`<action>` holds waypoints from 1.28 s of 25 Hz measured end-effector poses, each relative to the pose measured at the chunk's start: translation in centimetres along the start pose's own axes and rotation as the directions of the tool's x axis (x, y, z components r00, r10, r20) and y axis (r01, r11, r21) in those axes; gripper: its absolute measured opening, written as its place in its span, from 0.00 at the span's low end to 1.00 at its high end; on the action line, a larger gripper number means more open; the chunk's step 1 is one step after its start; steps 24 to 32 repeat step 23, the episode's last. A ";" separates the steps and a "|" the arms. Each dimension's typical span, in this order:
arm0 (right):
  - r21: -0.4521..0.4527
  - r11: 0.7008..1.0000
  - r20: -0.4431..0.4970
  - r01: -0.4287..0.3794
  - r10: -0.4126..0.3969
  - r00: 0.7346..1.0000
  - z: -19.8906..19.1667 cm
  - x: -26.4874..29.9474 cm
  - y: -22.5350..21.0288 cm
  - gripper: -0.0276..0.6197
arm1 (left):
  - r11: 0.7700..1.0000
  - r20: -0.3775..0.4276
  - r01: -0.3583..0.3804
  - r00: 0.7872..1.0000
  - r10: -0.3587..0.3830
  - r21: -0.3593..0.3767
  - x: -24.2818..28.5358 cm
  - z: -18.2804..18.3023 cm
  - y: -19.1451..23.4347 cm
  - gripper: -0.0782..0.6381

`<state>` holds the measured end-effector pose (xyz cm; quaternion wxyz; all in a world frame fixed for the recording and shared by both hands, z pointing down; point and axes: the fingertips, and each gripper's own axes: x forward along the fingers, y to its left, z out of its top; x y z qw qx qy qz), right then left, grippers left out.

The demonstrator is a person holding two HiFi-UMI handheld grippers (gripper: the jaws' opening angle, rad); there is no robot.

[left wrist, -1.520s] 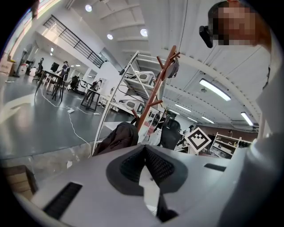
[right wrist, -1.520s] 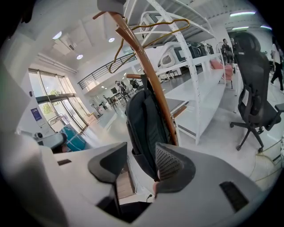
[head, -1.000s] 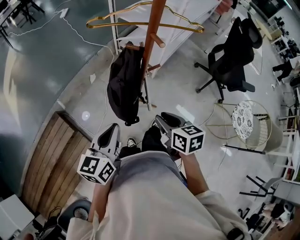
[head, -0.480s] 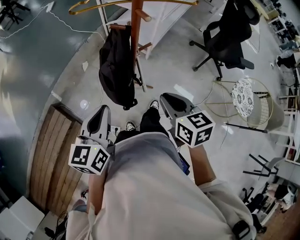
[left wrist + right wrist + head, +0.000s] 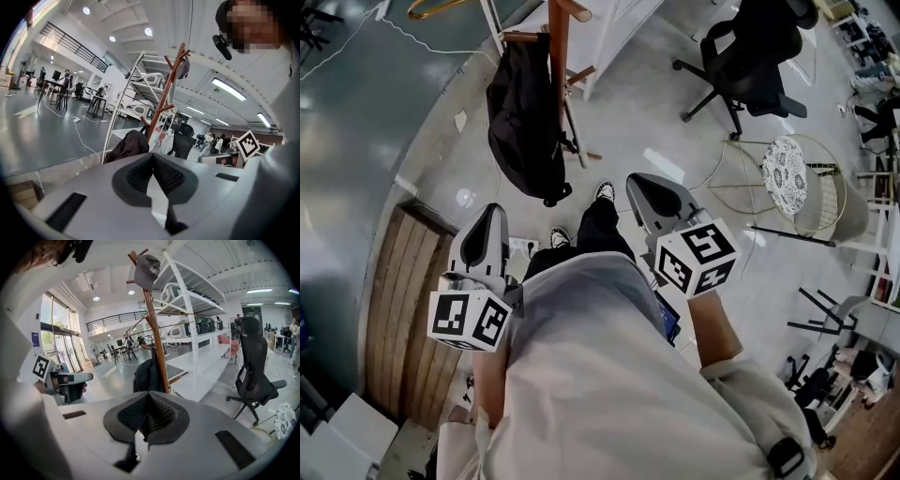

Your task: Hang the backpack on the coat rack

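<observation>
The grey right gripper [image 5: 642, 183], jaws just closed on nothing, and the left gripper [image 5: 490, 214], also clenched empty, sit near the person's body, apparently because the black fabric backpack [image 5: 523, 122] hangs from a peg of the reddish-brown wooden coat rack [image 5: 559, 56], well apart from both

Head view: the coat rack [image 5: 557, 56], gold hanger [image 5: 427, 11] and office chair [image 5: 759, 56] are cut off by the top edge; in the gripper views, the lower backpack [image 5: 126, 146] and the rack's base lie hidden behind the left gripper [image 5: 152, 156] and right gripper [image 5: 148, 393], and the distant figures are too small to tell.
</observation>
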<state>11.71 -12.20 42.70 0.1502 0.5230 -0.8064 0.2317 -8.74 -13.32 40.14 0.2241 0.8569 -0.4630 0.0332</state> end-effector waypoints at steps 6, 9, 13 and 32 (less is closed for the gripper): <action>-0.025 1.000 -0.008 0.005 -0.005 1.000 0.2 -0.2 0.1 0.06 | 1.000 -0.006 -0.008 1.000 0.008 0.003 0.1 -0.1 0.3 0.11; -0.026 1.000 -0.017 0.001 -0.001 1.000 0.2 0.0 0.3 0.06 | 1.000 -0.005 -0.014 1.000 0.014 0.001 0.1 -0.1 0.5 0.11; -0.044 0.999 -0.051 -0.003 0.001 0.999 -0.4 0.6 0.9 0.06 | 1.000 -0.002 -0.022 1.000 0.022 -0.010 -0.1 -0.4 0.8 0.11; -0.072 0.997 -0.100 0.008 -0.015 0.995 -1.3 1.1 1.3 0.06 | 1.000 -0.019 -0.020 1.000 0.019 -0.017 -0.4 -0.7 1.2 0.11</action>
